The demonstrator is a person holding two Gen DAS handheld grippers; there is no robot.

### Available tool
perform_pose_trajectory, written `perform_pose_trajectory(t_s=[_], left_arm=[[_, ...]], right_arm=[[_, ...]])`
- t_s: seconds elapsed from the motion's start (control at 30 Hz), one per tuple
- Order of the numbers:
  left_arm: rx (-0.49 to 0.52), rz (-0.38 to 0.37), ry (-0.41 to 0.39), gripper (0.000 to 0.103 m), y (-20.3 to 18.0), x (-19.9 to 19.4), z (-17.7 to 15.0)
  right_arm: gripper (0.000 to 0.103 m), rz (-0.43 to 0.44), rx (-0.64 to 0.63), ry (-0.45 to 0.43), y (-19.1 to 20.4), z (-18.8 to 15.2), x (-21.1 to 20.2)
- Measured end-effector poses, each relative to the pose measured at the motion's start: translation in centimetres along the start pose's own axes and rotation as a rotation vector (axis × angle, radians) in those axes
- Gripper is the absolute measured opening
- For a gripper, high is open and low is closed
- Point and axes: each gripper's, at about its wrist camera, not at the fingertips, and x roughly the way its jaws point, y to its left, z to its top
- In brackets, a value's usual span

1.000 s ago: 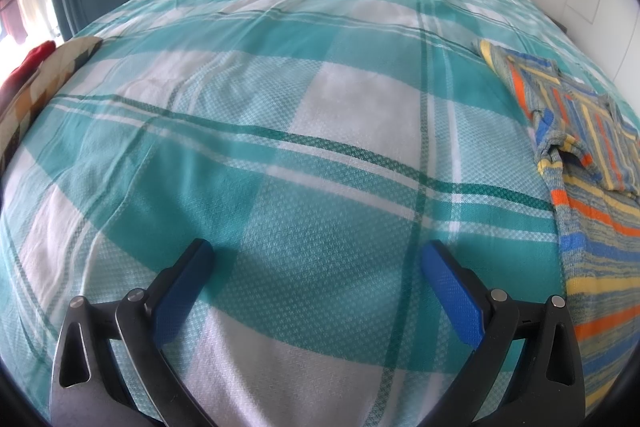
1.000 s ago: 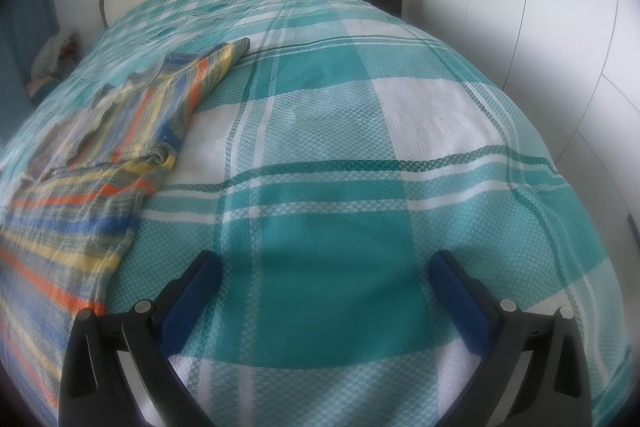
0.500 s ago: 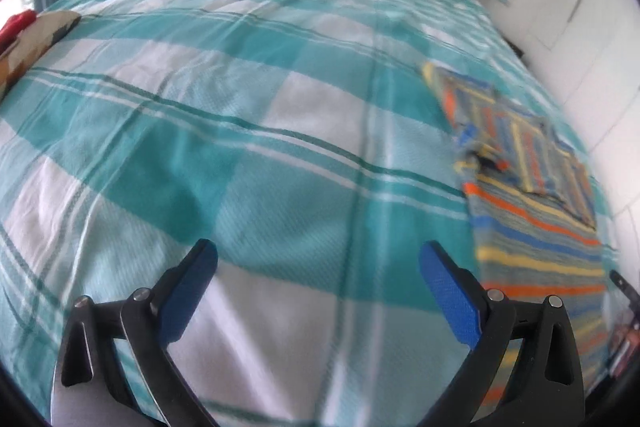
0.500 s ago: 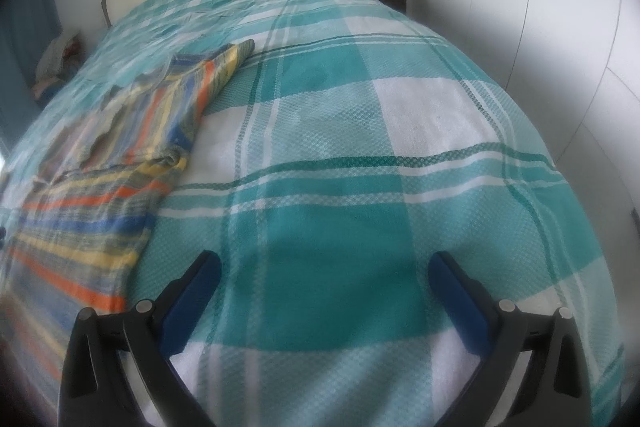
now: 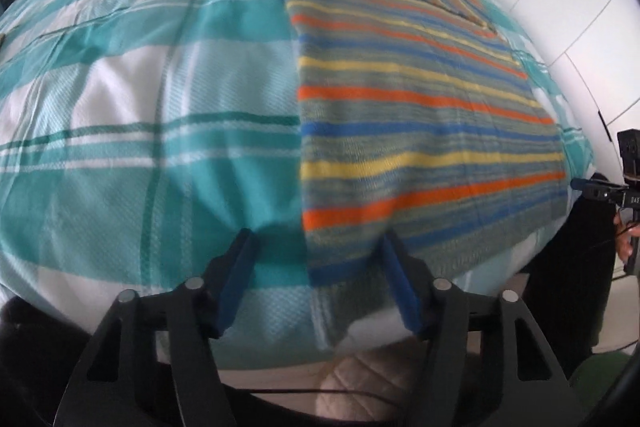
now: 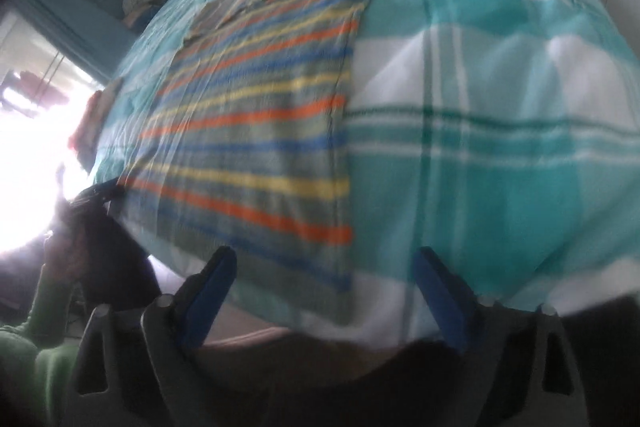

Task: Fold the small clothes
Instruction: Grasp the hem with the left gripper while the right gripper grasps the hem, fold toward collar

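Both claws have been brought down to the near hem of the striped garment (image 5: 420,115), where a second ago only bare checked bedcover was seen between their fingers and the garment lay off to one side. The left claw (image 5: 316,259) is held with its fingers apart, less widely than a second ago, and the near left corner of the garment is framed between them; whether the cloth is already touched cannot be told, because the picture is blurred. The right claw (image 6: 324,273) is also held wide apart, and the near right corner of the garment is seen just beyond its fingers. The garment is spread flat on the bed (image 5: 120,87), its lower hem at the near edge of the mattress. Farther along the garment, its upper part with the sleeves appears folded or bunched, toward the pillow end. It is judged that the approach is finished and that the two lower corners are about to be gripped, so that the hem can be carried toward the far end of the garment for a first fold.
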Motion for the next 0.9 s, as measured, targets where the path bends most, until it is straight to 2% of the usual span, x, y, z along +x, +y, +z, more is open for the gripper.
perform_pose_trajectory(t_s=[0.03, 0.07, 0.1, 0.13, 0.17, 0.2, 0.3, 0.43, 0.57, 0.67, 0.77, 0.9], left_arm=[[0.015, 0.015, 0.007, 0.047, -0.4, 0.2, -0.2], [0.027, 0.017, 0.009, 0.025, -0.8, 0.3, -0.5], [0.026, -0.004, 0.018, 0.009, -1.2, 0.5, -0.4], [0.013, -0.036, 0.032, 0.005, -1.3, 0.6, -0.4], [0.005, -0.036, 0.032, 0.004, -1.3, 0.5, -0.3], [0.005, -0.042, 0.034, 0.004, -1.2, 0.3, -0.2], [-0.069, -0.132, 0.011, 0.004, -0.1, -1.1, 0.5], [-0.2, -0.265, -0.103, 0.004, 2.9, -3.4, 4.2], [-0.229, -0.282, -0.238, 0.004, 4.8, -3.8, 10.5], [-0.233, -0.26, -0.296, 0.004, 5.7, -2.6, 16.4], [-0.265, -0.262, -0.292, 0.004, 6.6, -0.2, 22.1], [-0.271, -0.215, -0.261, 0.004, 6.8, 3.4, 29.4]], right_arm=[[0.074, -0.006, 0.004, 0.028, 0.0, -0.6, 0.9], [0.064, -0.027, -0.001, 0.052, 0.1, -1.0, 1.8], [0.049, -0.053, -0.011, 0.062, 0.1, -1.2, 2.3], [0.024, -0.073, -0.018, 0.067, 0.2, -1.3, 2.6], [0.008, -0.069, -0.012, 0.061, 0.2, -1.3, 2.5], [0.004, -0.047, 0.001, 0.045, 0.3, -1.1, 2.0], [0.004, 0.011, 0.0, -0.012, 1.0, -0.2, -0.5], [0.004, 0.126, 0.02, -0.149, 1.5, 3.0, -3.9], [0.004, 0.126, -0.018, -0.313, 1.8, 10.0, -5.4], [0.004, 0.109, -0.02, -0.401, 1.3, 16.4, -5.5], [0.004, 0.087, 0.008, -0.455, 0.4, 23.1, -4.7], [0.004, 0.034, 0.073, -0.471, -2.0, 31.6, -2.8]])
